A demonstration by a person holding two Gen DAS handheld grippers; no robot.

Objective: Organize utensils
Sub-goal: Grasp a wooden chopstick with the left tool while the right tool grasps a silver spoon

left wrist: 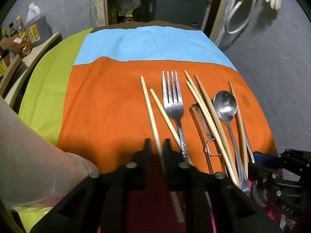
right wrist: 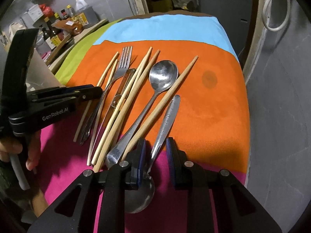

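Utensils lie on an orange, blue, green and pink cloth (left wrist: 108, 101): several wooden chopsticks, a fork (left wrist: 174, 104), a peeler (left wrist: 202, 130) and a spoon (left wrist: 225, 104). My left gripper (left wrist: 157, 145) is shut on the leftmost chopstick (left wrist: 148, 104) and holds its near part between the jaws. My right gripper (right wrist: 155, 151) is open, its jaws either side of the handle of a second spoon (right wrist: 167, 120) whose bowl lies under the gripper. In the right wrist view the left gripper (right wrist: 93, 93) sits at the left by the fork (right wrist: 122, 66).
A shelf with bottles and packets (right wrist: 58, 25) stands at the far left. A grey wall with a white hose (right wrist: 276, 9) is at the right. The blue far part of the cloth (left wrist: 147, 44) carries nothing.
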